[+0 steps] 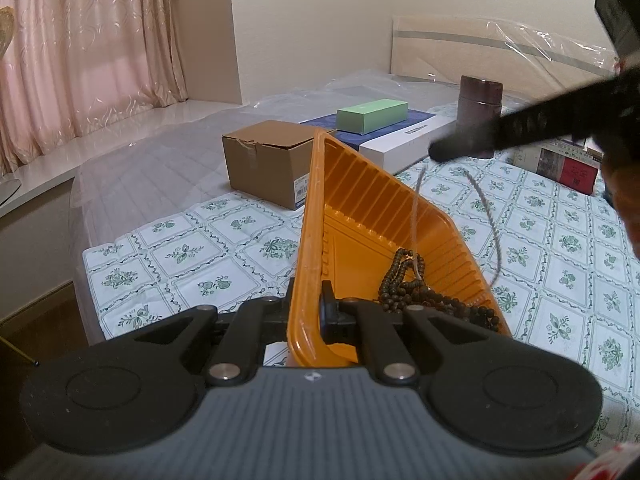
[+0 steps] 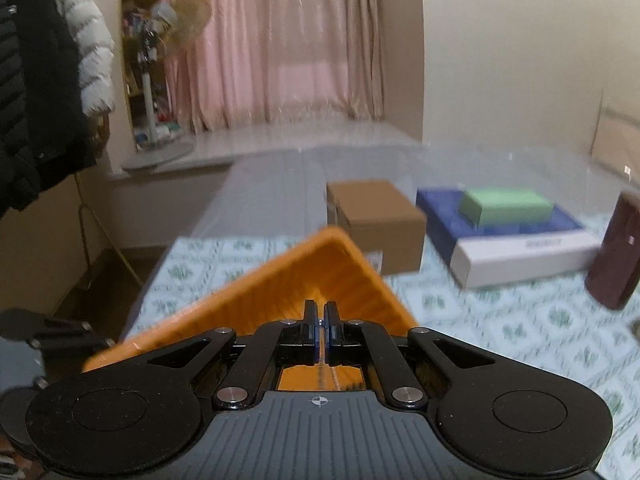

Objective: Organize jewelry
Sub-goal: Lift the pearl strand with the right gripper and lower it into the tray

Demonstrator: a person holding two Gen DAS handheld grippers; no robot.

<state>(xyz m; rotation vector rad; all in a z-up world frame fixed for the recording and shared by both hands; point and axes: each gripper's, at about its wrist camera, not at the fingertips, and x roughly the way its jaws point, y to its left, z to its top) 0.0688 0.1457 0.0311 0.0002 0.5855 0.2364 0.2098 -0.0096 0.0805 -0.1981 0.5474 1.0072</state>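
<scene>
Two grips are on at once: my left gripper (image 1: pixel 306 304) is clamped on the near rim of the orange tray (image 1: pixel 360 184), tilting it off the patterned cloth (image 1: pixel 200 248), and my right gripper (image 2: pixel 320 320) is pinched shut on a thin chain (image 1: pixel 486 216) that loops down from its tips. Dark beads (image 1: pixel 416 292) already lie in the tray just ahead of my left tongs. I judge this the drop-in step; next I must lower the chain over the tray, then release.
</scene>
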